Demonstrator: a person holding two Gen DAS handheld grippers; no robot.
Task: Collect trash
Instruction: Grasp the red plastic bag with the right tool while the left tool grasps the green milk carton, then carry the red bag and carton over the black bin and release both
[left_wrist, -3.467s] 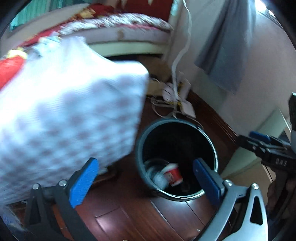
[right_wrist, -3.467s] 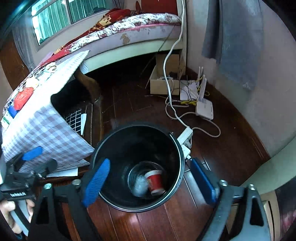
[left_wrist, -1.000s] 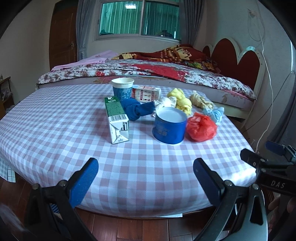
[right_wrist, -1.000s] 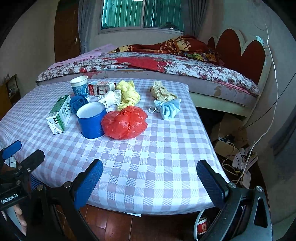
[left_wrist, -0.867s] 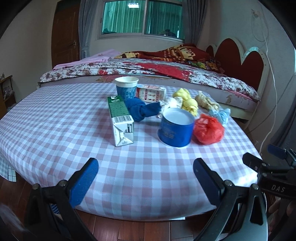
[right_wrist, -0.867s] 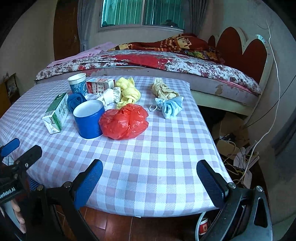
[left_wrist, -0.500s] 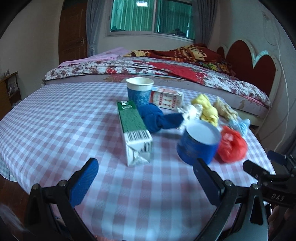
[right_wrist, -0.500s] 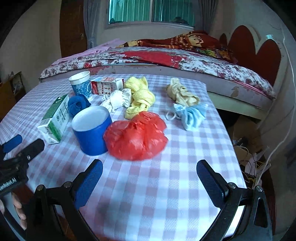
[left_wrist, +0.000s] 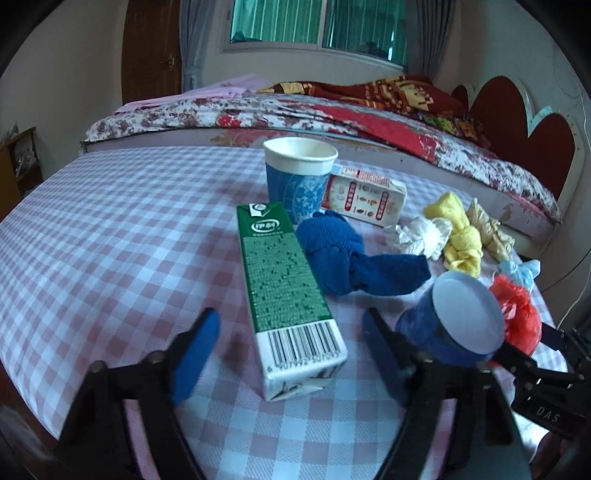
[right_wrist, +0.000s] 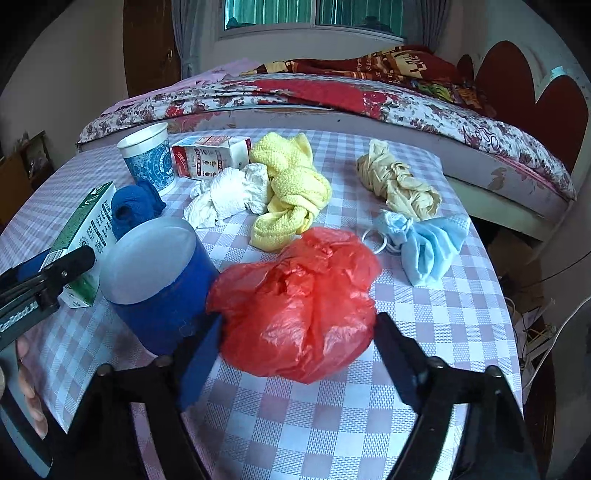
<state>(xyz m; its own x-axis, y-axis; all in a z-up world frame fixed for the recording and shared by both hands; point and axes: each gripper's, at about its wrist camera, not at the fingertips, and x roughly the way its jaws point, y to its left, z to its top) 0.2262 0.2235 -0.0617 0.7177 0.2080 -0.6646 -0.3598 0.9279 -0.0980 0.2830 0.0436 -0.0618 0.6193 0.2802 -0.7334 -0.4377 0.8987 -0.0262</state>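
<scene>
A green and white milk carton (left_wrist: 286, 291) lies on the checked tablecloth (left_wrist: 110, 240). My left gripper (left_wrist: 291, 354) is open, its fingers on either side of the carton's near end. A crumpled red plastic bag (right_wrist: 299, 306) lies in front of my right gripper (right_wrist: 299, 358), which is open with its fingers beside the bag. A blue tub with a white lid (right_wrist: 159, 280) stands left of the bag; it also shows in the left wrist view (left_wrist: 454, 325). A blue paper cup (left_wrist: 299, 177) and a red and white carton (left_wrist: 365, 199) stand further back.
Knotted cloths lie among the trash: blue (left_wrist: 351, 258), white (right_wrist: 229, 195), yellow (right_wrist: 291, 192), beige (right_wrist: 399, 184), light blue (right_wrist: 424, 243). A bed (right_wrist: 332, 96) runs behind the table. The table's right edge (right_wrist: 506, 314) drops to the floor with cables.
Both grippers have moved forward over the table. The left one now straddles the milk carton, the right one the red bag. Earlier they were over the black bin on the floor.
</scene>
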